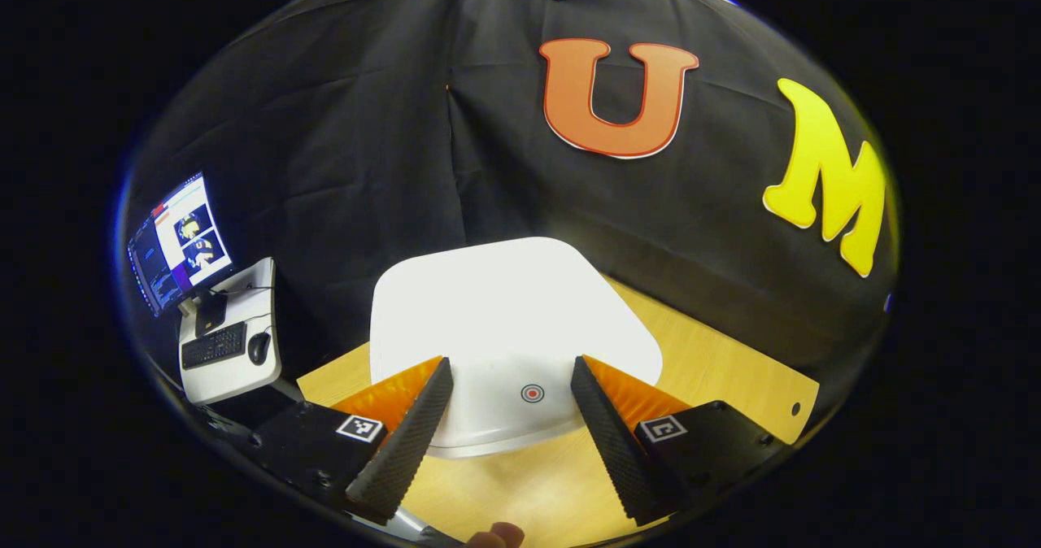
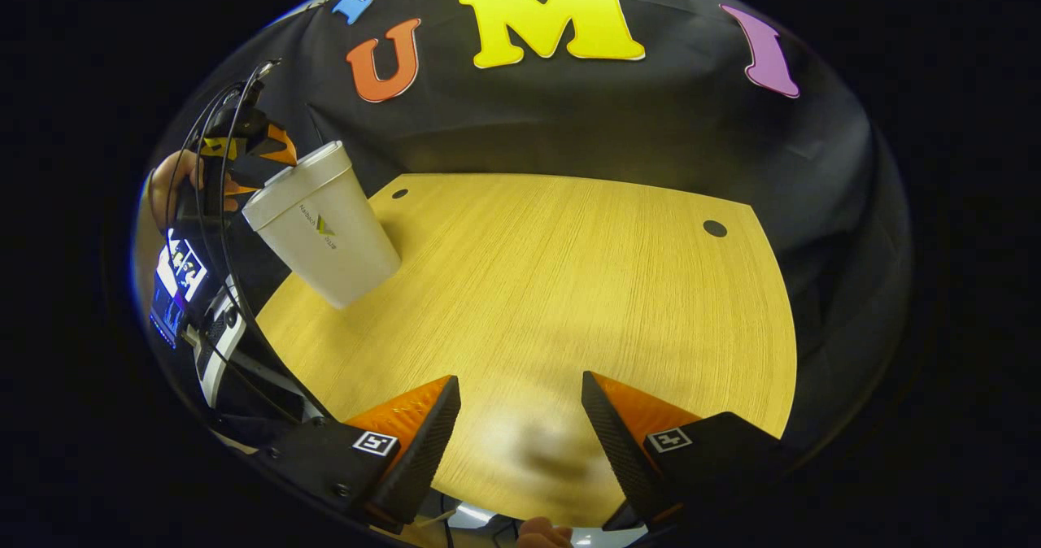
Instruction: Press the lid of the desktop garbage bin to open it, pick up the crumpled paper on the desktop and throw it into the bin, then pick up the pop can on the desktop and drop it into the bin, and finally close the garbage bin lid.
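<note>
Right now left gripper (image 1: 511, 381) hovers over the white garbage bin (image 2: 324, 223), fingers wide w/ nothing held, straddling the lid (image 1: 504, 320) press mark (image 1: 533, 393). Right gripper (image 2: 520, 406) gapes over bare desktop (image 2: 569, 271). Risk: off-centre press tips the bin.

Bin on the desk, left gripper above its lid

In the right gripper view the bin (image 2: 325, 227) stands at ten o'clock on the desk (image 2: 569, 288); the left gripper (image 1: 511, 402) hangs over the lid (image 1: 504, 320).
</note>
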The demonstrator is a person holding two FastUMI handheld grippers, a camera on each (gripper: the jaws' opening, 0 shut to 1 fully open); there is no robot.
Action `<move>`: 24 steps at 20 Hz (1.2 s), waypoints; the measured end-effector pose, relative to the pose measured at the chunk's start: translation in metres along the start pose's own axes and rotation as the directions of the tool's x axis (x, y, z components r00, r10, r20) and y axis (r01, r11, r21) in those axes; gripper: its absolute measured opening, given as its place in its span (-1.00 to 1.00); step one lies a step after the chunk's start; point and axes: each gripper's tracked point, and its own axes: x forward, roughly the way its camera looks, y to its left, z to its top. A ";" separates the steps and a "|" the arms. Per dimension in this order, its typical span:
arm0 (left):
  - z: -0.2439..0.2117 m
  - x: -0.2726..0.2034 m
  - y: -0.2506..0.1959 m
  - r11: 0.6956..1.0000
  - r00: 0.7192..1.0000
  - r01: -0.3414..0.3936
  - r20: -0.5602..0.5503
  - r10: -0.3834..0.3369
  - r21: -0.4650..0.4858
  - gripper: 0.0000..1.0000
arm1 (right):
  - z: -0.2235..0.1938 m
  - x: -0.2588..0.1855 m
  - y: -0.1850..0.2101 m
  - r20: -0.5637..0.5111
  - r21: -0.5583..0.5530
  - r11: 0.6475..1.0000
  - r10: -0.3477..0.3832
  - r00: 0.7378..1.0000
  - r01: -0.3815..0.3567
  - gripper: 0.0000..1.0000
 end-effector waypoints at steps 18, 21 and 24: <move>0.019 -0.015 -0.016 0.996 0.989 0.083 0.126 -0.077 -0.042 0.95 | 0.048 0.000 0.026 0.113 0.017 1.000 0.011 0.994 -0.013 0.94; 0.035 -0.049 -0.026 0.986 0.966 0.166 0.198 -0.169 0.036 0.94 | 0.084 -0.014 0.035 0.196 0.023 1.000 -0.004 0.981 0.000 0.94; 0.043 -0.081 -0.031 0.958 0.917 0.256 0.279 -0.284 0.132 0.94 | 0.128 -0.042 0.055 0.338 -0.030 1.000 0.016 0.941 -0.007 0.93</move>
